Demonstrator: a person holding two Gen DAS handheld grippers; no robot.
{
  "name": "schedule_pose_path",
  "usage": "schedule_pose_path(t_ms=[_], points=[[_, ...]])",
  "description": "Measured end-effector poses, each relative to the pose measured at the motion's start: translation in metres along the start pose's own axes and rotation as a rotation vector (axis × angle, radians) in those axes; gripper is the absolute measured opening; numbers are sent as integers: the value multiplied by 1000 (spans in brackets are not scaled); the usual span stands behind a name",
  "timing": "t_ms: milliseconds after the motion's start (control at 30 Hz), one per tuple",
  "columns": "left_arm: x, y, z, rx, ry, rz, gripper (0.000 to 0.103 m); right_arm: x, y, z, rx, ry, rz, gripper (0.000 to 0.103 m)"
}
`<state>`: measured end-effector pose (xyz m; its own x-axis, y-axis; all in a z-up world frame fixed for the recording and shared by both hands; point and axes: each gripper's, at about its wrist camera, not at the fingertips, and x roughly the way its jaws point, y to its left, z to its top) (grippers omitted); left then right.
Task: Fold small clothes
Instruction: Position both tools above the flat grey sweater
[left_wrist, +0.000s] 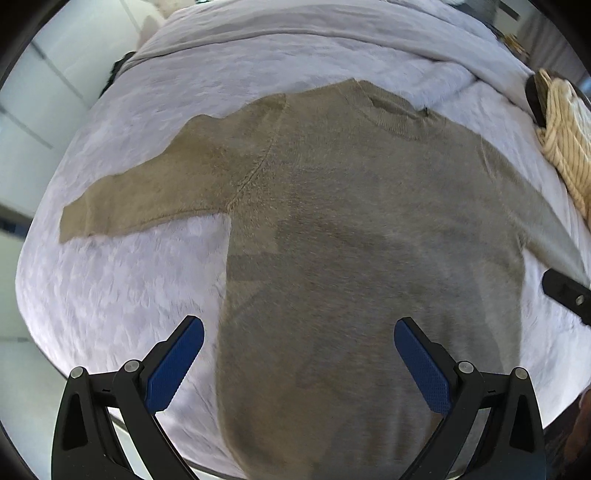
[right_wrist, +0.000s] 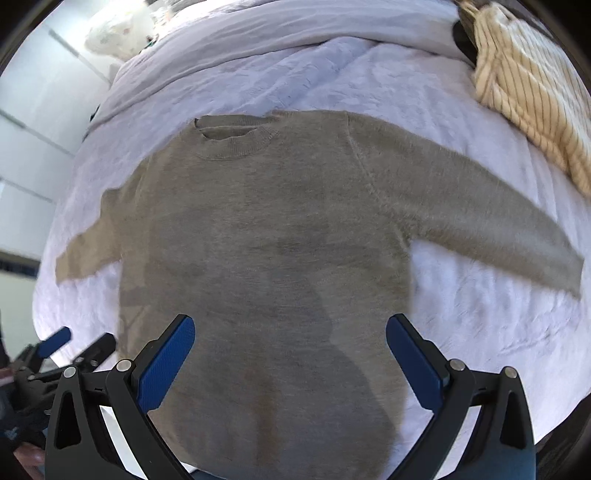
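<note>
A small olive-grey knit sweater (left_wrist: 351, 221) lies flat on a white bed, collar away from me and both sleeves spread out to the sides. In the right wrist view the same sweater (right_wrist: 266, 229) fills the middle. My left gripper (left_wrist: 299, 328) hovers open above the sweater's lower left part, its blue pads wide apart and holding nothing. My right gripper (right_wrist: 290, 326) is open too, above the sweater's lower body. A black part of the right gripper (left_wrist: 567, 295) shows at the right edge of the left wrist view, and the left gripper (right_wrist: 66, 347) shows at the lower left of the right wrist view.
The white bed cover (left_wrist: 122, 280) stretches around the sweater. A cream striped garment (right_wrist: 532, 92) is piled at the far right, also seen as a striped garment (left_wrist: 565, 140). A pale grey blanket (right_wrist: 280, 33) lies across the far end. White cabinet fronts (right_wrist: 33, 129) stand to the left.
</note>
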<state>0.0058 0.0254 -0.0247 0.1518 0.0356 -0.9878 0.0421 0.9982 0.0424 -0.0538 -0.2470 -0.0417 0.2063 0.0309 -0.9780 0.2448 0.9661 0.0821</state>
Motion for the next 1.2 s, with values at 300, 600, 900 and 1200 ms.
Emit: schedule_pose_path(t_ms=[300,600,900,1200], points=[[30,29,17,46,-10,-94,103,15,10,-9,115,-21,-32,103],[58,39,26,75,-33,-124,103,33,20,-15,135,-7,-62,103],[85,46,26,44,-26,-120,103,70,32,-8,31,14,-48,103],[106,54,30,-7,-29,-139,103,92,32,0,-21,-2,-66,103]])
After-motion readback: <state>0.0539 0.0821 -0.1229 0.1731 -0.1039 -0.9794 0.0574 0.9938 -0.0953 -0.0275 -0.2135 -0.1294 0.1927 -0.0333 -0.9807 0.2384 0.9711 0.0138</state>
